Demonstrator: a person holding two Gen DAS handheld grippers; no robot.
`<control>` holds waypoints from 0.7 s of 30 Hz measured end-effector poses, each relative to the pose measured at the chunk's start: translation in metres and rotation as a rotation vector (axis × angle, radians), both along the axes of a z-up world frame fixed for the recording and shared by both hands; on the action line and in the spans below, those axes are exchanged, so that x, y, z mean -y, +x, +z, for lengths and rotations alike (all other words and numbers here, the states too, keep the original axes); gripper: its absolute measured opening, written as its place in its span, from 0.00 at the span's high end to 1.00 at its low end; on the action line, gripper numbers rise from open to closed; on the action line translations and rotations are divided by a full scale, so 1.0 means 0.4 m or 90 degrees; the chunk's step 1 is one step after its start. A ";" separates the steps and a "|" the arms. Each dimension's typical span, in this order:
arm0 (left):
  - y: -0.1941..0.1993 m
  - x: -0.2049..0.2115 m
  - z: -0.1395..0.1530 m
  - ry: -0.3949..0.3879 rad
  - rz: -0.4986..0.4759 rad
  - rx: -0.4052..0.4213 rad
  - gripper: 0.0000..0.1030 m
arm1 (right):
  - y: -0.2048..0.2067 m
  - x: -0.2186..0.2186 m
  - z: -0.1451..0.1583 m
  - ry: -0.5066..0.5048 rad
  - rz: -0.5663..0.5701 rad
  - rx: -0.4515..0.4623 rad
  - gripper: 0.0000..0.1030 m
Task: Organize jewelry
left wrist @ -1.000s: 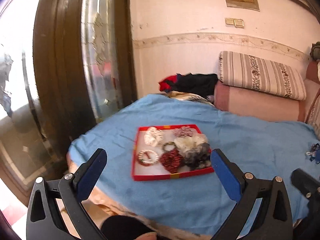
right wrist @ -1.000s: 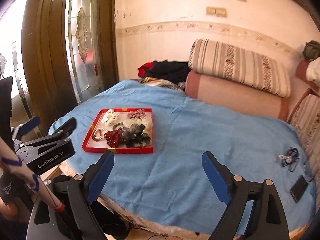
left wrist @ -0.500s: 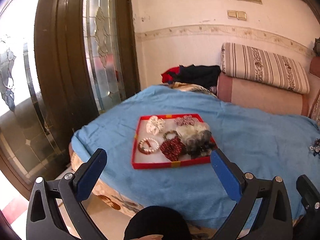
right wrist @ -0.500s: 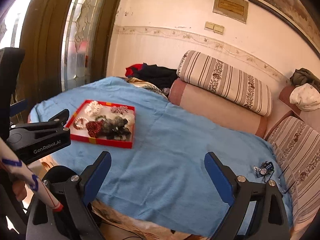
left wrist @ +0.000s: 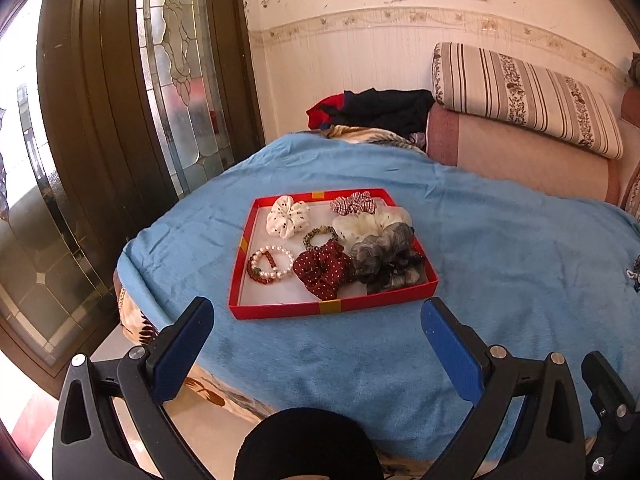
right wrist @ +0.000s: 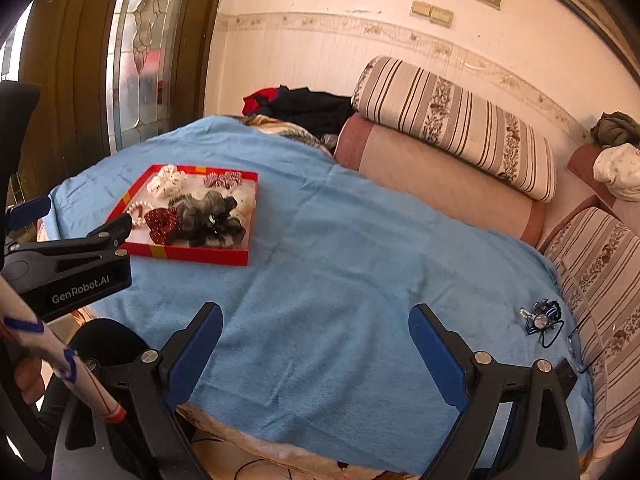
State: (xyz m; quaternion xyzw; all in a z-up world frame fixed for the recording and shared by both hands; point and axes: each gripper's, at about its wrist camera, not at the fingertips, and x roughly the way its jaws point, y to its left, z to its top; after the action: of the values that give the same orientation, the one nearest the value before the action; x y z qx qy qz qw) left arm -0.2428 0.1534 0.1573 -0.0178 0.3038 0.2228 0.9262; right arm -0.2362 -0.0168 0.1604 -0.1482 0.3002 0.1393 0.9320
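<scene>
A red tray [left wrist: 280,312] [right wrist: 188,255] lies on the blue blanket and holds several scrunchies, among them a dark red dotted scrunchie [left wrist: 324,270], a grey scrunchie [left wrist: 384,248] and a white dotted scrunchie [left wrist: 286,216], plus a pearl bracelet [left wrist: 270,264]. A small dark blue jewelry piece [right wrist: 540,320] lies alone on the blanket at the far right. My left gripper [left wrist: 316,344] hangs open just short of the tray's near edge, empty. My right gripper [right wrist: 316,352] is open over bare blanket, between tray and blue piece, holding nothing.
The blue blanket [left wrist: 500,248] covers a bed with striped and pink bolsters [right wrist: 452,120] along the wall. Dark clothes [left wrist: 380,110] are piled at the back. A glazed wooden door [left wrist: 120,120] stands left. A black flat object [right wrist: 564,372] and eyeglasses lie near the blue piece.
Both views have drawn closer to the bed; the tray now looks larger and nearer in the left wrist view. The right view has tilted and swung rightward. Both grippers stay open.
</scene>
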 end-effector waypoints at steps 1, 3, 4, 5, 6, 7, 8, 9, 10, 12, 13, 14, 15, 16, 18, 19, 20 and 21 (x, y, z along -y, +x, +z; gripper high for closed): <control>0.007 -0.002 -0.006 -0.001 0.000 -0.004 0.00 | 0.006 0.002 -0.007 0.000 -0.001 -0.005 0.06; 0.022 -0.004 -0.019 -0.001 -0.003 -0.013 0.00 | 0.020 0.004 -0.019 -0.003 -0.004 -0.015 0.06; 0.029 -0.004 -0.025 -0.001 -0.004 -0.018 0.00 | 0.026 0.005 -0.023 -0.005 -0.006 -0.019 0.06; 0.035 -0.004 -0.031 -0.003 -0.006 -0.022 0.00 | 0.033 0.005 -0.029 -0.006 -0.007 -0.024 0.06; 0.040 -0.005 -0.036 -0.004 -0.008 -0.025 0.00 | 0.039 0.005 -0.035 -0.008 -0.007 -0.029 0.06; 0.045 -0.006 -0.041 -0.004 -0.009 -0.028 0.00 | 0.045 0.004 -0.038 -0.010 -0.008 -0.032 0.06; 0.048 -0.005 -0.045 -0.004 -0.010 -0.030 0.00 | 0.051 0.003 -0.042 -0.013 -0.009 -0.034 0.06; 0.053 -0.005 -0.050 -0.004 -0.013 -0.033 0.00 | 0.056 0.002 -0.045 -0.014 -0.009 -0.037 0.06; 0.058 -0.006 -0.053 -0.003 -0.014 -0.034 0.00 | 0.059 0.000 -0.048 -0.015 -0.008 -0.039 0.06; 0.062 -0.005 -0.060 0.000 -0.015 -0.036 0.00 | 0.066 -0.005 -0.055 -0.019 -0.009 -0.043 0.06; 0.064 -0.007 -0.062 0.000 -0.016 -0.037 0.00 | 0.070 -0.008 -0.059 -0.021 -0.008 -0.047 0.06; 0.067 -0.009 -0.066 0.001 -0.016 -0.039 0.00 | 0.072 -0.010 -0.063 -0.023 -0.008 -0.050 0.06; 0.069 -0.011 -0.069 0.000 -0.016 -0.041 0.00 | 0.075 -0.012 -0.066 -0.025 -0.007 -0.053 0.06; 0.071 -0.014 -0.071 -0.001 -0.015 -0.043 0.00 | 0.078 -0.014 -0.069 -0.026 -0.006 -0.055 0.06; 0.072 -0.019 -0.072 -0.003 -0.013 -0.043 0.00 | 0.080 -0.018 -0.071 -0.027 -0.003 -0.056 0.06; 0.069 -0.019 -0.072 -0.003 -0.010 -0.043 0.00 | 0.079 -0.021 -0.071 -0.028 -0.002 -0.055 0.06; 0.069 -0.022 -0.072 -0.004 -0.009 -0.042 0.00 | 0.079 -0.023 -0.072 -0.028 -0.001 -0.055 0.06; 0.069 -0.026 -0.072 -0.006 -0.007 -0.042 0.00 | 0.079 -0.025 -0.072 -0.028 -0.001 -0.054 0.06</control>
State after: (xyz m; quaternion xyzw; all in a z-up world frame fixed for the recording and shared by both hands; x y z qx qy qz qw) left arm -0.2152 0.1637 0.1284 -0.0129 0.3351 0.2170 0.9168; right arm -0.2045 -0.0070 0.1317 -0.1625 0.3426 0.1383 0.9149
